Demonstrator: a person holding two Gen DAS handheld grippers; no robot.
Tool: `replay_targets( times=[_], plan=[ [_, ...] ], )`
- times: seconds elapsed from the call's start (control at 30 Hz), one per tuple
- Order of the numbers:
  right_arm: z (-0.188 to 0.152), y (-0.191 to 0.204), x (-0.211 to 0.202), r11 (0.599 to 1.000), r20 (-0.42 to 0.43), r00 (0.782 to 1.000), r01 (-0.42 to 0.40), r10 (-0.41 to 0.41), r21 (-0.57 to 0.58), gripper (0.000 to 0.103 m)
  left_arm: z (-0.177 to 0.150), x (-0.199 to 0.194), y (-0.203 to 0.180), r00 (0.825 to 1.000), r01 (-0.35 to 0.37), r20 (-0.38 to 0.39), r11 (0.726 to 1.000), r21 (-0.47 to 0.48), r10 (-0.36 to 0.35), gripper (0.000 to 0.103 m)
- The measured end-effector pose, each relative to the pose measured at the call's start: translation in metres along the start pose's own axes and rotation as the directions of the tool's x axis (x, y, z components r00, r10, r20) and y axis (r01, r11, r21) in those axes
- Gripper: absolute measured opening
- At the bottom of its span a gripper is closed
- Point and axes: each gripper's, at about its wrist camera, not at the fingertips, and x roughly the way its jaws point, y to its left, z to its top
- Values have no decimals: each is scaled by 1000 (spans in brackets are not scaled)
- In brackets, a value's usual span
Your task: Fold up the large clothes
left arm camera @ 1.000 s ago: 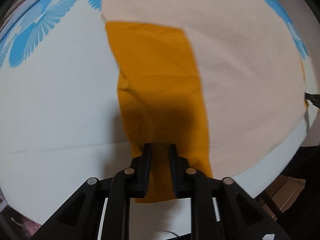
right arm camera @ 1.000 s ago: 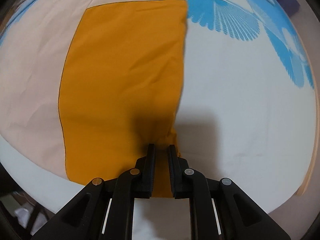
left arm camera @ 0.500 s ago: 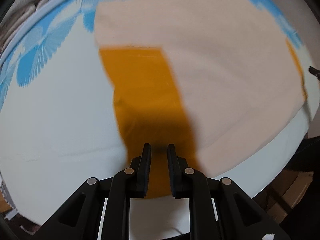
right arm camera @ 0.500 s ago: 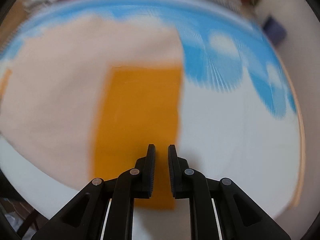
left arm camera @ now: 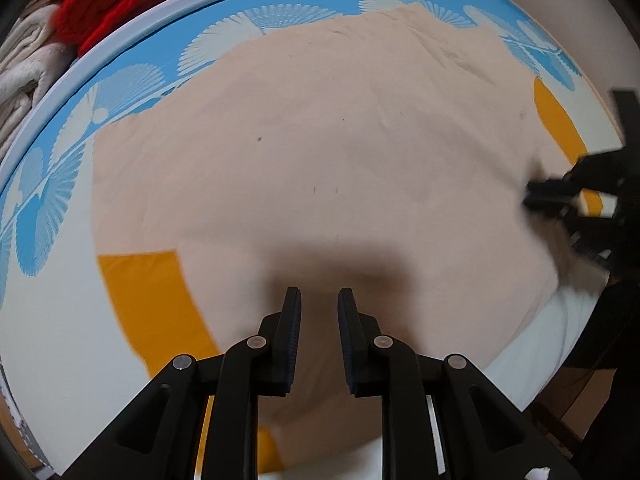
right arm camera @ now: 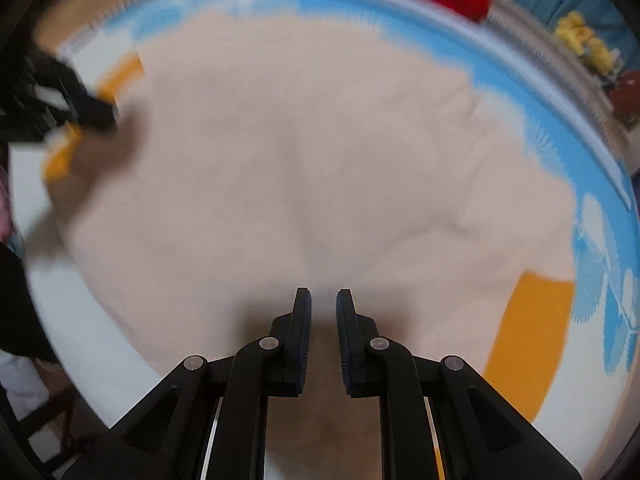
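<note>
A large peach garment (left arm camera: pixel 320 140) lies spread flat on the bed, and it fills the middle of the right wrist view (right arm camera: pixel 300 140) too. Its orange sleeves lie out to the sides, one at the left (left arm camera: pixel 152 304) and one at the right (left arm camera: pixel 558 120). My left gripper (left arm camera: pixel 318 294) points down over the garment's near middle. Its jaws are opening with nothing between them. My right gripper (right arm camera: pixel 323 294) hangs over the body too, with a narrow empty gap. Each gripper shows in the other's view: the right (left arm camera: pixel 532 196) by one sleeve, the left (right arm camera: pixel 108 114) by the other.
The bed sheet (left arm camera: pixel 132 80) is white with blue fan prints. Red cloth (left arm camera: pixel 120 0) and white towels (left arm camera: pixel 20 72) are piled beyond the bed's far edge. Yellow soft toys (right arm camera: pixel 584 40) sit at the far right. Beyond the near bed edge is a cardboard box (left arm camera: pixel 580 400).
Both grippers have left the orange sleeve ends and swung inward over the peach body. The sleeves now lie flat at the sides. The right wrist view is blurred by the motion.
</note>
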Motion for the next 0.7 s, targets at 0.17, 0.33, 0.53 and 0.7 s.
replay_targets(
  times=[0.17,0.33,0.53,0.7],
  plan=[
    [12,-10,3,999,0,1000,-29,29,19,14,16,11,4,1000,-8,-6,1000,-17,8,17],
    [29,-46,0,989,73,997,-11,0,150,15,32,25,22,1000,-15,-12,995,-97,14,17],
    [37,-95,24,951,1,996,84,-88,296,15,42,36,29,1000,-22,-12,991,-132,21,17],
    [37,-136,30,910,-34,992,125,-122,395,15,49,40,35,1000,-27,-2,987,-156,27,18]
  ],
)
